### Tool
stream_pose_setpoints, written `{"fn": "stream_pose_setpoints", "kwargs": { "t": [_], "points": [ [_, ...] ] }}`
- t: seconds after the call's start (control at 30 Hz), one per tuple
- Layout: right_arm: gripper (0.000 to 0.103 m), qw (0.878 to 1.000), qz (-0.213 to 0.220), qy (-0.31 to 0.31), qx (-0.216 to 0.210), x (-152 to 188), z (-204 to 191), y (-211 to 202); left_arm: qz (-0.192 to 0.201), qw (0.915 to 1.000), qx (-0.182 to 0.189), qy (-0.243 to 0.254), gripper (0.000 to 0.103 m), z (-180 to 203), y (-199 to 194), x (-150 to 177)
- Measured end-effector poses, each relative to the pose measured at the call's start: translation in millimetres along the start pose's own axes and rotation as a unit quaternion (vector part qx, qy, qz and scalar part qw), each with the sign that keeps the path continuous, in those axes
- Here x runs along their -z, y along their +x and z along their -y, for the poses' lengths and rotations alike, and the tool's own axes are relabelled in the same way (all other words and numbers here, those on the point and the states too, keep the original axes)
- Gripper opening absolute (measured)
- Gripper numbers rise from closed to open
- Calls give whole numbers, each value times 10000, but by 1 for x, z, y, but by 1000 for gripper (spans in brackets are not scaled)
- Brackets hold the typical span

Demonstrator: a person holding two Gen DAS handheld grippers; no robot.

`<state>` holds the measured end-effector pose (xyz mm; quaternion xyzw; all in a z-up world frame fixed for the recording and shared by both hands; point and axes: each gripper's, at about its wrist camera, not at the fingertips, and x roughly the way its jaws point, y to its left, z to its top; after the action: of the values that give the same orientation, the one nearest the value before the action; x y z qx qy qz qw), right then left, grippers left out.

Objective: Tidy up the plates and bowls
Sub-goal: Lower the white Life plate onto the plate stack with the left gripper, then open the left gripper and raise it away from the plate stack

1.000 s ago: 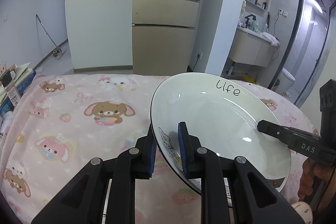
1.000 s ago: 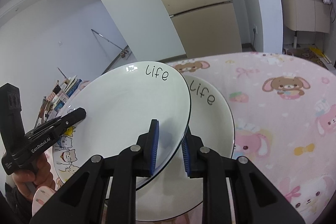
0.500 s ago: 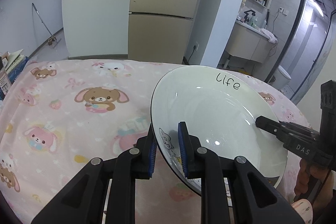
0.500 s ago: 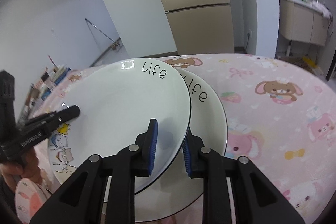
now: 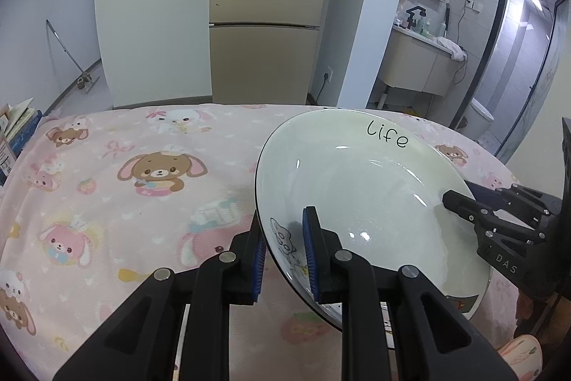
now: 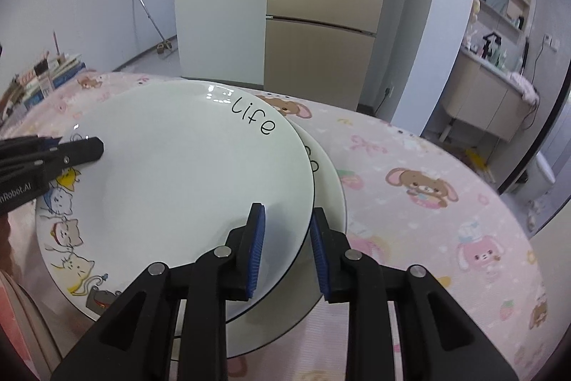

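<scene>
Left wrist view: left gripper [image 5: 283, 247] clamps plate [image 5: 360, 188] rim at centre-right of frame, above pink cloth [image 5: 107, 195].

Right wrist view: right gripper [image 6: 287, 250] grips opposite rim; second plate [image 6: 330, 184] underneath. Lower level, centre over it, release both together.

"life" in black handwriting on rim of upper plate [image 5: 357, 188] [image 6: 171, 181]; "DAS" in white on right gripper [image 5: 453, 200] body, left wrist view; "nRobot.AI", start cut off, on left gripper [image 6: 89, 149] body, right wrist view; lettering on lower plate [image 6: 328, 181] mostly hidden, unreadable
</scene>
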<state>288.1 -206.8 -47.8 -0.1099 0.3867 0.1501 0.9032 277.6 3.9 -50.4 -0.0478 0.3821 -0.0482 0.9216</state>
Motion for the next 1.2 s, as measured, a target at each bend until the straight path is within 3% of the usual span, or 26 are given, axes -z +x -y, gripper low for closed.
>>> {"fn": "stream_pose_setpoints", "kwargs": {
  "t": [0.07,0.13,0.33,0.37,0.43,0.67,0.7,0.77,0.8,0.83,0.9,0.97,1.03,1.2],
  "points": [
    [25,9990,66,-348,285,1,-8,-4,-18,10000,17,61,21,2,1,1],
    [33,9964,115,-667,507,3,-16,-7,-76,9999,118,33,21,1,3,0],
    [37,9988,154,-377,260,1,-3,-10,-118,9998,130,120,21,3,7,1],
    [39,9993,166,-292,184,1,0,-11,-137,9997,143,140,21,3,8,1],
    [54,9997,198,6,-150,0,8,-12,-143,9997,80,188,21,3,9,2],
    [61,9826,410,1297,-1263,3,48,-16,-103,9998,170,57,22,-3,9,1],
    [67,9814,454,1329,-1313,3,49,-17,-75,9998,185,13,25,-5,8,0],
    [75,9804,560,1302,-1370,3,47,-21,6,9998,170,-132,54,-12,4,-3],
    [82,9805,612,1280,-1358,2,45,-22,100,9996,154,-210,88,-15,2,-4],
    [93,9809,674,1251,-1327,1,44,-24,257,9991,154,-292,103,-20,-4,-6],
    [103,9797,796,1240,-1359,-2,43,-29,439,9985,144,-306,103,-23,-14,-9],
    [103,9715,895,1391,-1696,-8,45,-37,394,9990,31,-214,103,-21,-24,-16],
    [103,9675,1060,1376,-1835,-16,44,-52,643,9976,69,-256,103,-21,-44,-25],
    [103,9694,1457,1172,-1589,-38,34,-103,1094,9934,161,-300,103,-17,-92,-39]
  ]
}}
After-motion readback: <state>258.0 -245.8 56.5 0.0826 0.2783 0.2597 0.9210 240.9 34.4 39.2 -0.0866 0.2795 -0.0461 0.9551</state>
